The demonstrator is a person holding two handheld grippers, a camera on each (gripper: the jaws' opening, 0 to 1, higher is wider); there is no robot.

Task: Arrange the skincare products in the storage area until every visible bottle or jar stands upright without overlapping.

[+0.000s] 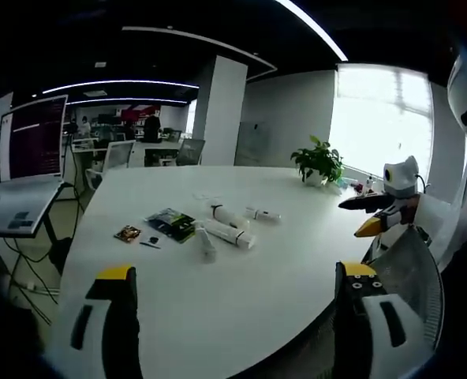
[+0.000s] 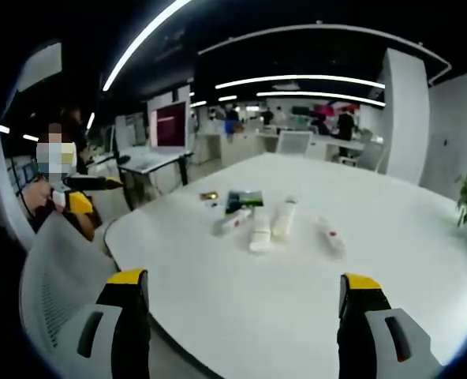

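Observation:
Several white skincare tubes lie flat in the middle of the white table (image 1: 218,308): a thick tube (image 1: 228,234), a thinner one (image 1: 207,242), another behind (image 1: 230,215) and a small one (image 1: 263,214). In the right gripper view the same tubes lie at the thick tube (image 2: 259,230), its neighbour (image 2: 285,217), a small one (image 2: 330,234) and another (image 2: 233,221). My left gripper (image 1: 237,271) is open, well short of them. My right gripper (image 2: 243,278) is open too, over the table's near edge. The right gripper (image 1: 379,212) also appears at the table's right side.
A dark green packet (image 1: 170,223) and a small brown packet (image 1: 128,233) lie left of the tubes. A potted plant (image 1: 320,162) stands at the far edge. Grey mesh chairs (image 1: 413,276) (image 2: 52,292) sit by the table. A screen on a stand (image 1: 32,138) is at left.

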